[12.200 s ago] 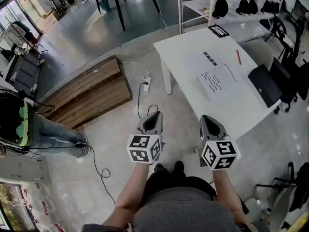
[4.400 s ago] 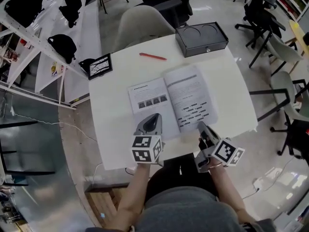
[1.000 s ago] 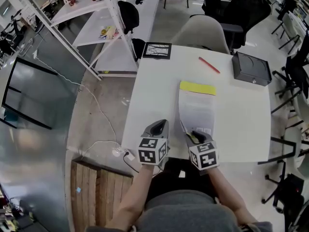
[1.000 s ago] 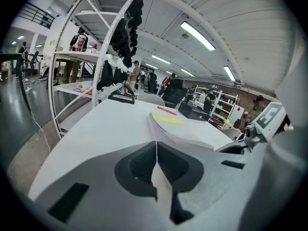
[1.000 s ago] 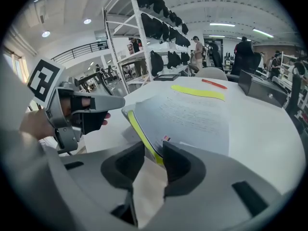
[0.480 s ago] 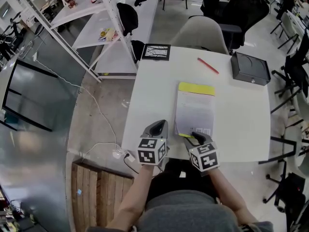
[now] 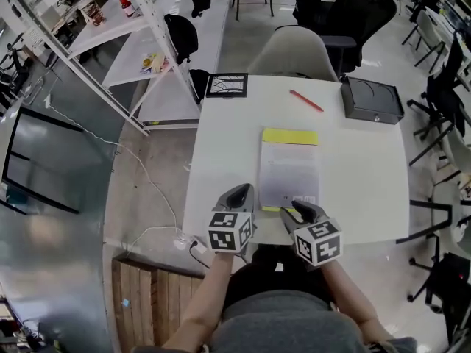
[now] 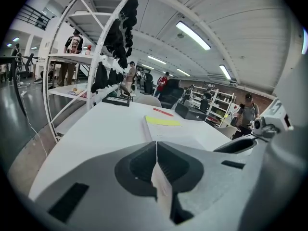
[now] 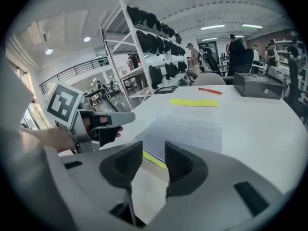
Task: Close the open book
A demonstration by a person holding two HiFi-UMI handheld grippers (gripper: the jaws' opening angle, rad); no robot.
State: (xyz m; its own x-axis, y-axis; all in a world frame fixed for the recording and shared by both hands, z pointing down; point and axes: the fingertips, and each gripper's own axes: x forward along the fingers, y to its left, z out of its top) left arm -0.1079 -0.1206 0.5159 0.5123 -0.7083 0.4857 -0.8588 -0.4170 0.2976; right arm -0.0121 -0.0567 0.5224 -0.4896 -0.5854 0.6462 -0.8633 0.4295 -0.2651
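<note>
The book (image 7: 289, 169) lies closed and flat on the white table (image 7: 360, 182), roughly in the middle, with its long side running away from you. A yellow band (image 7: 289, 136) crosses its far end, and a thin yellow strip shows along its near edge. The pale cover carries lines of print too small to read.

Your right gripper (image 7: 299, 208) hangs over the book's near right corner, pointing forward and down. Its jaws stand apart and have just been closing a little. Nothing is pinched between them. In the right gripper view the book's near edge shows beyond the gap, below the tips rather than in them. Whether the tips touch the cover cannot be told.

Your left gripper (image 7: 239, 190) is just left of the book, over the table's near edge and apart from the book. Its jaws are pressed together with nothing between them.

Beyond the book a red pen (image 7: 305, 101) lies at a slant. A black box (image 7: 371, 100) sits at the far right corner and a black frame (image 7: 226, 85) at the far left corner. A pale chair (image 7: 294, 54) stands against the table's far side. To the left of the table is a white rack (image 7: 143, 20) with dark things hanging from it. On the floor near you lie a wooden pallet (image 7: 147, 300) and a white cable (image 7: 158, 197).
</note>
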